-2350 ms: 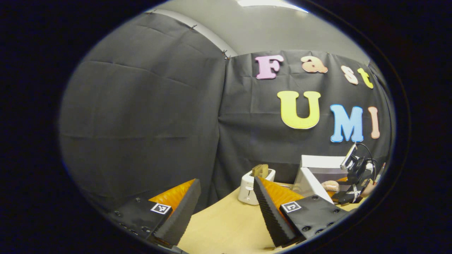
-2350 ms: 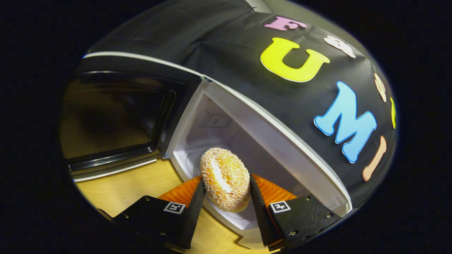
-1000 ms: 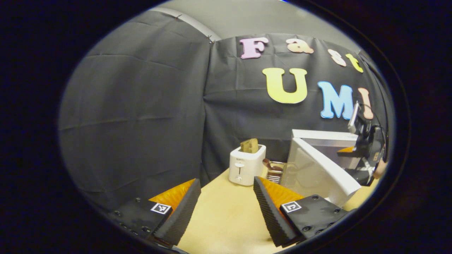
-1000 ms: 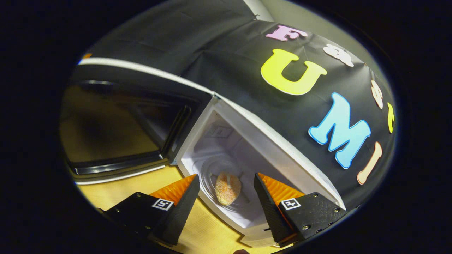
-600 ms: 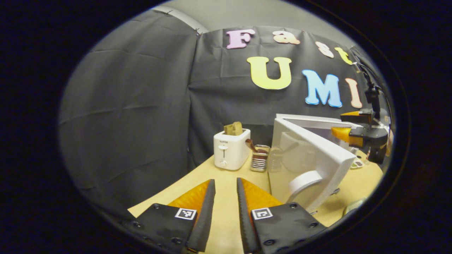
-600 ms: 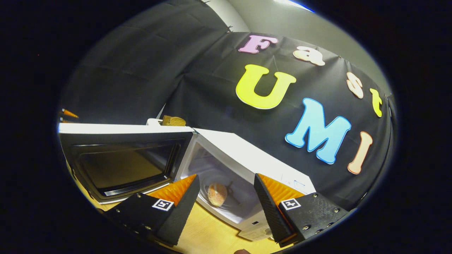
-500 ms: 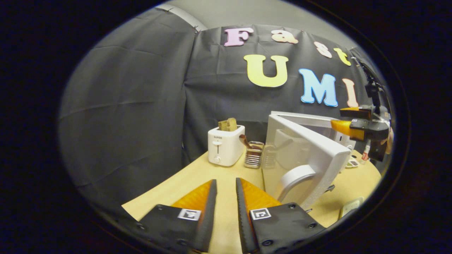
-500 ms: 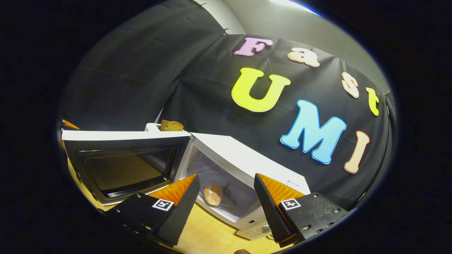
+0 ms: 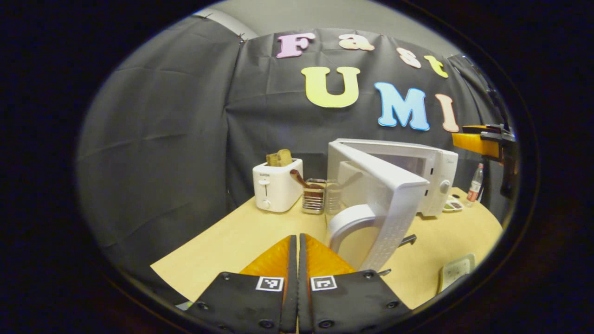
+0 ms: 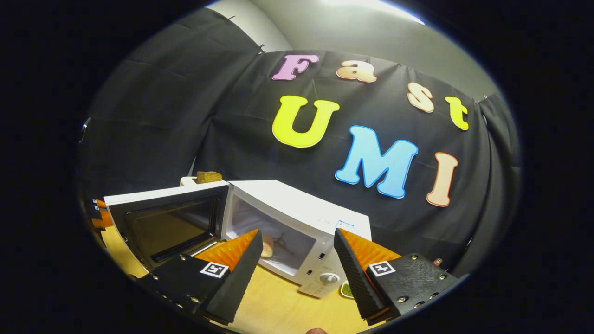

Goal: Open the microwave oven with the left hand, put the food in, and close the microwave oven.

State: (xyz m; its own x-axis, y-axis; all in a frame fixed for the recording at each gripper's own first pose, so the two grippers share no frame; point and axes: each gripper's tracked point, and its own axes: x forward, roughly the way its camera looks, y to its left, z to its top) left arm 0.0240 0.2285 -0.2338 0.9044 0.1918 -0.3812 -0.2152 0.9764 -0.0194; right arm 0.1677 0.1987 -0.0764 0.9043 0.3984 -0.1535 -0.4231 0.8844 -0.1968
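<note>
— White microwave (image 10: 297,218) on the table (image 9: 222,241), door (image 10: 162,222) swung wide. Where's the food?

— Inside the cavity. In the right gripper view the food (image 10: 266,245) is a pale round piece on the oven floor, partly hidden behind one finger of the right tool (image 10: 293,273).

— And that tool?

— Wide apart, holding nothing, held back from the oven's front with the cavity and control panel showing between its fingers.

— The left one?

— In the left gripper view the left tool (image 9: 294,273) is nearly closed, only a thin slit between its fingers, nothing gripped. It sits low over the table, just beside the outer face of the door (image 9: 385,199) and its curved handle (image 9: 345,222). Whether it touches the handle, I cannot tell.

— What else is around?

— Left of the microwave stands a white toaster (image 9: 276,185) with bread (image 9: 278,157) sticking up, then a wire holder (image 9: 314,197) with 1 dark utensil. A small bottle (image 9: 474,188) and a little dish (image 9: 451,205) sit on the microwave's right. The right tool (image 9: 482,141) shows at the far edge there.
</note>
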